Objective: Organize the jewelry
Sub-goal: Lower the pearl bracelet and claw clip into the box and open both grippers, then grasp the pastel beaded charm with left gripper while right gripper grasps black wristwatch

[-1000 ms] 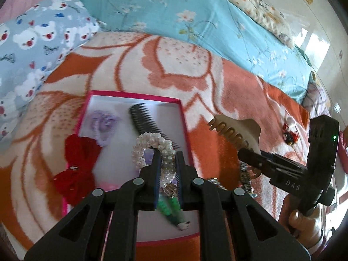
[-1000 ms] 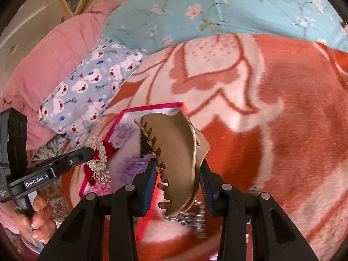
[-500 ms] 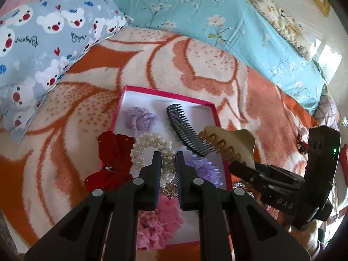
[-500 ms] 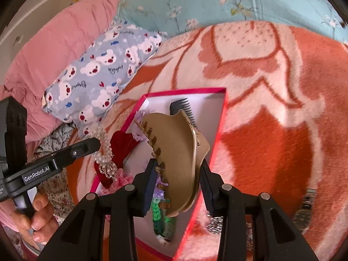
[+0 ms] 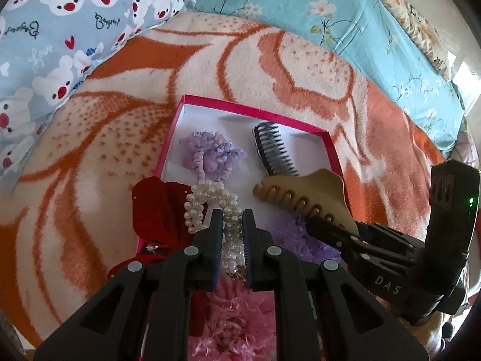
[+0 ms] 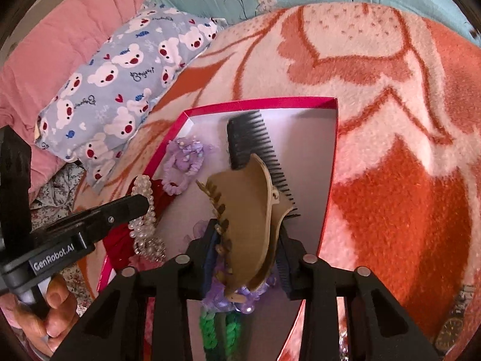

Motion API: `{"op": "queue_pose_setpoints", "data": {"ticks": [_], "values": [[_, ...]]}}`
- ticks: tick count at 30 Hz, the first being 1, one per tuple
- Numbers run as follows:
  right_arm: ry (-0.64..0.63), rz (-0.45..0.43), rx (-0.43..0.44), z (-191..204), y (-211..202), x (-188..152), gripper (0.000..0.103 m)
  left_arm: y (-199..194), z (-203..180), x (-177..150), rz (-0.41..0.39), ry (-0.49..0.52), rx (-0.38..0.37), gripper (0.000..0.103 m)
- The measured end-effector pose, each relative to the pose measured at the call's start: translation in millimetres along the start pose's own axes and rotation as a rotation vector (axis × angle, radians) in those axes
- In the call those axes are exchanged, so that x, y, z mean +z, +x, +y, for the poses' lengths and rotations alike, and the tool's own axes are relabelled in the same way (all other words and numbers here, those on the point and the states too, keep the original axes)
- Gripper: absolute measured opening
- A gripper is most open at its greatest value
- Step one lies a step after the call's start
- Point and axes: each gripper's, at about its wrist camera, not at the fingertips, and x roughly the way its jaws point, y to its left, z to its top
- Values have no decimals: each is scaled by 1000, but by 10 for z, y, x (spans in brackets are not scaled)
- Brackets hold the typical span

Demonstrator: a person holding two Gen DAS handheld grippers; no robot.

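Observation:
A pink-rimmed white box [image 5: 255, 111] lies on the orange and cream blanket. Inside are a black comb [image 5: 273, 150], a purple scrunchie [image 5: 210, 153], a red bow [image 5: 159, 207] and a pink flower [image 5: 234, 322]. My left gripper [image 5: 233, 219] is shut on a pearl bracelet [image 5: 207, 198], hanging over the box's left side near the bow. My right gripper [image 6: 248, 230] holds a tan claw clip [image 6: 243, 210] upright over the comb [image 6: 246, 138]; its jaws are closing on the clip. The pearl bracelet [image 6: 145, 216] dangles from the left gripper [image 6: 141, 204] in the right wrist view.
A bear-print pillow [image 6: 126, 84] and a pink quilt [image 6: 60, 39] lie left of the box, a light blue floral quilt [image 5: 300, 15] behind it. A green braided piece [image 6: 219, 331] lies in the box's near end. A watch [image 6: 451, 328] rests on the blanket at right.
Both grippers have come forward and down over the box. The claw clip, earlier beside the box, now hangs above the comb inside it. The pearls sit nearer the red bow.

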Motion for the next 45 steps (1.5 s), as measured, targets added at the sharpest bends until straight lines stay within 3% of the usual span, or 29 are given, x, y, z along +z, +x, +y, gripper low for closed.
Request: {"op": "queue_pose_setpoints", "data": {"ticks": [18, 21, 25, 30, 45], "values": [[-3, 21, 16, -3, 19, 8, 38, 193, 91, -60, 48, -22, -5, 13], [2, 15, 24, -5, -32, -2, 45, 172, 96, -63, 54, -32, -19, 19], [2, 1, 31, 10, -130, -7, 55, 109, 59, -78, 55, -35, -32, 36], [2, -31, 27, -14, -322, -14, 60, 0, -54, -115, 35, -1, -7, 48], [107, -89, -21, -546, -885, -285, 62, -230, -165, -247, 22, -2, -31, 48]]}}
